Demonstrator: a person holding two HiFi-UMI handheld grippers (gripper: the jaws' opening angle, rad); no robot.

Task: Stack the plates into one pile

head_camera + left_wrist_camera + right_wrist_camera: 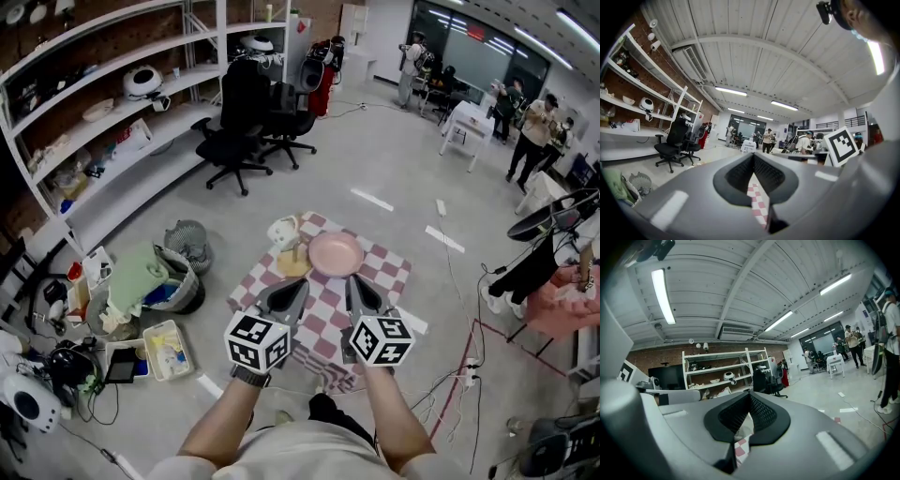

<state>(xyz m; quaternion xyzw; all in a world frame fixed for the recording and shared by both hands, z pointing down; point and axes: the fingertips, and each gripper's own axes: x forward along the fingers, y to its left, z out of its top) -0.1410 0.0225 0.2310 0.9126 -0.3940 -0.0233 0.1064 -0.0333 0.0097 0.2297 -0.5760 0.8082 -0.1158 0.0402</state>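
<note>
A pink plate [336,253] lies on the far half of a small table with a pink-and-white checked cloth [389,272]. Left of it lie a pale yellow flat dish [293,266] and a white patterned dish or cup [283,231]; I cannot tell which. My left gripper [302,283] hovers over the near half of the cloth, shut and empty, short of the yellow dish. My right gripper [354,280] is beside it, shut and empty, just short of the pink plate's near rim. Both gripper views look up at the room; only a strip of checked cloth [757,199] [740,446] shows between the jaws.
Black office chairs [246,122] and white shelving [112,112] stand at the back left. A wire basket [187,242], a bag of cloths [141,277] and a tub [167,349] crowd the floor left of the table. Cables [450,384] trail at the right. People stand far off at the back right.
</note>
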